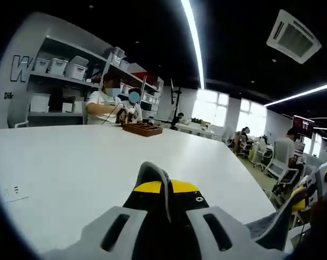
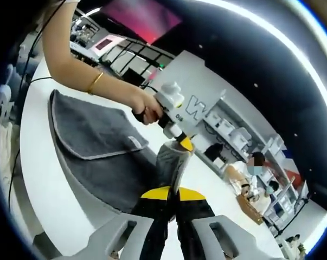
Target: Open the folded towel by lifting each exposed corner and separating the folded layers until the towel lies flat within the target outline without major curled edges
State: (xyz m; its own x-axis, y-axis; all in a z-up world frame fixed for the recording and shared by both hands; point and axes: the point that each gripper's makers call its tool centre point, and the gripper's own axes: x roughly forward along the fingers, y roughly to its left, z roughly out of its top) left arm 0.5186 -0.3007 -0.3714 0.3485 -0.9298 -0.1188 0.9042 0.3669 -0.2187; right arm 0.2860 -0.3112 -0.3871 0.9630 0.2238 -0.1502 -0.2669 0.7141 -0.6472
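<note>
A grey towel (image 2: 93,141) with pale trim lies on the white table (image 2: 38,179), a folded layer still resting on top of it. One part of it is pulled up into a peak (image 2: 171,160). My right gripper (image 2: 174,194) is shut on that raised cloth just below the peak. A hand holds my left gripper (image 2: 185,143), which pinches the top of the same peak. In the left gripper view my left gripper (image 1: 166,187) is shut on a grey towel fold (image 1: 155,176). More towel (image 1: 261,227) hangs at the lower right, below my right gripper (image 1: 312,189).
A person's arm with a gold bracelet (image 2: 95,81) reaches over the towel. The table (image 1: 71,162) stretches far ahead, with a wooden tray (image 1: 142,129) at its far end beside seated people. A small white tag (image 1: 14,192) lies on the left. Shelves with boxes (image 1: 60,67) stand behind.
</note>
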